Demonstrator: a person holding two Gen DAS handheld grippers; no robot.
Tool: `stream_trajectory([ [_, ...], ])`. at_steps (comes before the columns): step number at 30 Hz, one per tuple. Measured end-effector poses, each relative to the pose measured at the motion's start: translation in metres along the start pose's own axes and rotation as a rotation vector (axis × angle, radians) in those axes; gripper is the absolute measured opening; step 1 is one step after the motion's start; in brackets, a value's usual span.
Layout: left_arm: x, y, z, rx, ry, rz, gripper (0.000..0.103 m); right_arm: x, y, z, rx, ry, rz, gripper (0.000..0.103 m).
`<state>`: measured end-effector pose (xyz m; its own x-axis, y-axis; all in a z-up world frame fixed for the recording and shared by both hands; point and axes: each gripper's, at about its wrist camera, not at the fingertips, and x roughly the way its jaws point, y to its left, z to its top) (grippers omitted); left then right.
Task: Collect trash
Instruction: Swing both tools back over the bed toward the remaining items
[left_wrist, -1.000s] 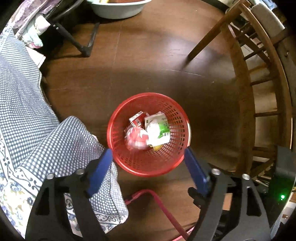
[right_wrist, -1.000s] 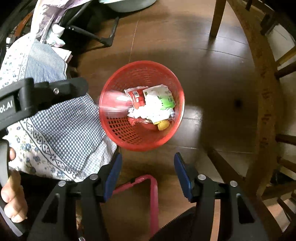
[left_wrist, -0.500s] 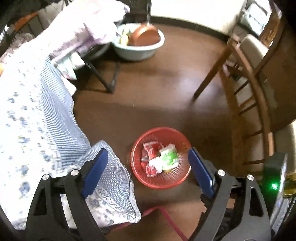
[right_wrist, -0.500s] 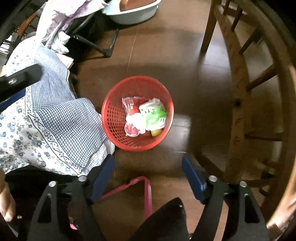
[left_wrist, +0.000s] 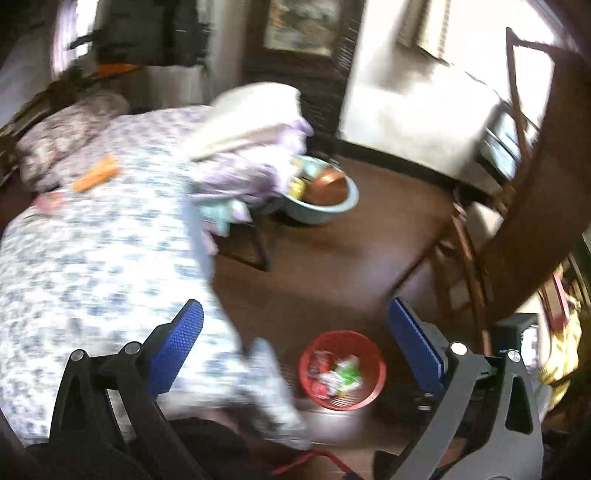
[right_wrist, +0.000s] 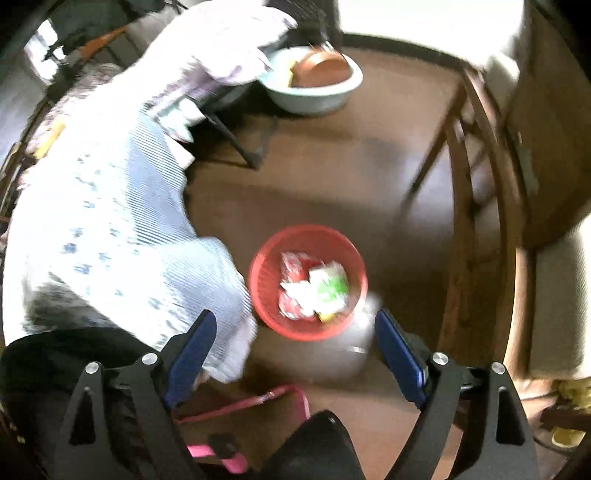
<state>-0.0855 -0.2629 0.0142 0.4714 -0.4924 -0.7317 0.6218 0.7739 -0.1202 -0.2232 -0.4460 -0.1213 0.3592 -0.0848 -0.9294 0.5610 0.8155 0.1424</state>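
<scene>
Both frames are motion-blurred. Left claw (left_wrist: 293, 345) is spread wide with nothing between the blue pads; its jaws have just been opening further. Right claw (right_wrist: 295, 349) is also spread and empty, jaws likewise just been opening.

Red mesh basket (right_wrist: 308, 282) sits on the dark brown floor (right_wrist: 332, 177), just beside the hanging edge of the blue-and-white patterned bedcover (right_wrist: 110, 236); the cloth looks to touch the basket's left rim, though blur makes that uncertain. Trash (right_wrist: 314, 290) lies inside the basket – crumpled white paper, a red-and-white wrapper, a green-and-white pack and a small yellow bit at the lower edge. In the left wrist view the basket (left_wrist: 341, 371) shows low in frame, between the two fingers and well beyond them, not touched by either.

Farther back a pale blue basin (left_wrist: 321, 206) stands on the floor with a brown bowl (left_wrist: 328, 186) in it, partly tucked under a heap of folded lilac and white bedding (left_wrist: 255, 136). An orange item (left_wrist: 96, 177) lies on the bed – too blurred to name. A wooden chair (right_wrist: 476, 206) stands right of the basket. A pink frame (right_wrist: 258, 402) shows on the floor at the bottom of the right wrist view.
</scene>
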Motion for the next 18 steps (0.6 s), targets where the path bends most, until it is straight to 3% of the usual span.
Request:
stream_trajectory([
  [5,-0.032,0.091,0.017,-0.126,-0.090,0.172,0.096,-0.031,0.071,0.021,-0.090,-0.071,0.111,0.090],
  [9,-0.044,0.179,0.035,-0.235,-0.133,0.385,0.096,-0.043,0.146,0.031,-0.194,-0.117,0.231,0.090],
  [11,-0.046,0.219,0.042,-0.284,-0.150,0.453,0.096,-0.046,0.188,0.037,-0.270,-0.139,0.266,0.090],
  [18,-0.035,0.321,0.043,-0.464,-0.164,0.545,0.096,-0.036,0.301,0.069,-0.401,-0.198,0.331,0.090],
])
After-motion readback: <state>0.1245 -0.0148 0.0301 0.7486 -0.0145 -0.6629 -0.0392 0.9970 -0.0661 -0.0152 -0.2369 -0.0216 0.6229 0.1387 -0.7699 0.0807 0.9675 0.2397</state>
